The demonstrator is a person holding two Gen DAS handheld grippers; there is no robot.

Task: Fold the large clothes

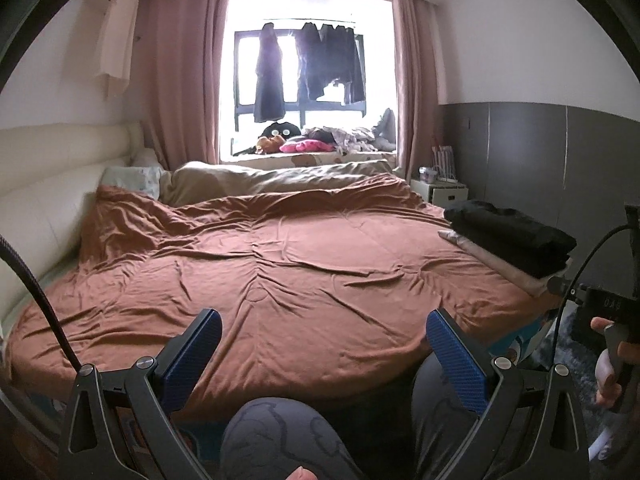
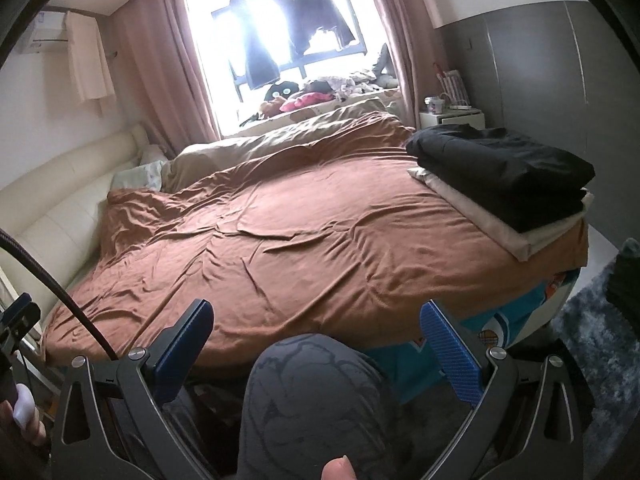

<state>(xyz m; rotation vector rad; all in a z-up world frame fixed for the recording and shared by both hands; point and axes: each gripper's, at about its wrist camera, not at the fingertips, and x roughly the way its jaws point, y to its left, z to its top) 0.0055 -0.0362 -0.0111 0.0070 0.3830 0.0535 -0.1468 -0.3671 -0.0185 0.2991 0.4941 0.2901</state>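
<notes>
A folded black garment [image 1: 512, 236] [image 2: 504, 168] lies on top of a folded beige one [image 1: 504, 266] [image 2: 516, 226] at the right edge of the bed. My left gripper [image 1: 324, 330] is open and empty, held near the foot of the bed over the brown cover [image 1: 280, 264]. My right gripper [image 2: 316, 322] is open and empty too, at the bed's near edge, left of the folded stack. The right gripper's body also shows in the left wrist view [image 1: 600, 308].
The brown cover [image 2: 280, 232] spreads over the whole bed, with a beige quilt [image 1: 280, 178] behind it. A cream headboard [image 1: 52, 184] runs along the left. A white nightstand [image 2: 452, 118] stands at the far right. Dark clothes [image 1: 308, 68] hang at the window. My knees [image 1: 280, 436] are below the grippers.
</notes>
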